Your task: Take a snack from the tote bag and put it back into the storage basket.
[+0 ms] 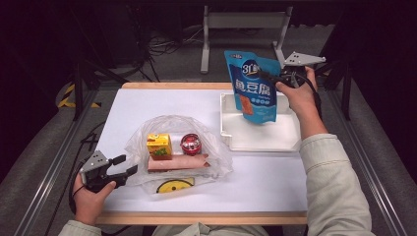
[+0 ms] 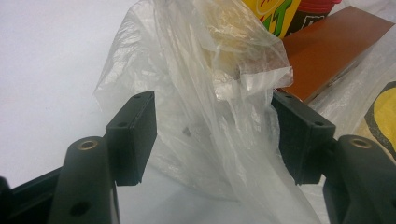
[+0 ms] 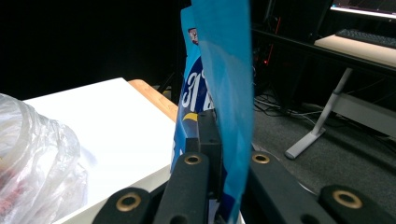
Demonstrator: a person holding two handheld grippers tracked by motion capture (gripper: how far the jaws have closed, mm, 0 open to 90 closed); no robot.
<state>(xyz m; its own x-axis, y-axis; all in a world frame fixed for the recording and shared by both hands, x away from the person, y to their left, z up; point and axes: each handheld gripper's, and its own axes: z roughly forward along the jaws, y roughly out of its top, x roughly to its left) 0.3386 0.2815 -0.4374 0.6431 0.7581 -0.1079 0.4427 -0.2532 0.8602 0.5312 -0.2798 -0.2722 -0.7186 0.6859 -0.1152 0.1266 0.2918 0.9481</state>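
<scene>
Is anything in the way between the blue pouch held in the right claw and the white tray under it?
Nothing visible is. The blue pouch hangs upright from the right claw, its lower edge over the white tray, whose floor looks bare. The clear plastic bag lies beside the tray.

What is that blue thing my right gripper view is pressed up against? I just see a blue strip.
Observer: A blue snack pouch. The right gripper has its jaws shut on the pouch's edge and holds it upright over a white tray.
Operator: Is anything in the tray yet?
Observer: No, only the hanging pouch's lower end overlaps it in the high view.
Operator: And that crinkly plastic at my left edge?
Observer: A clear plastic bag lying on the table, holding a yellow juice box, a red can and a long pink pack.
Operator: What's the other hand doing?
Observer: The left gripper has open jaws around the bag's bunched end.
</scene>
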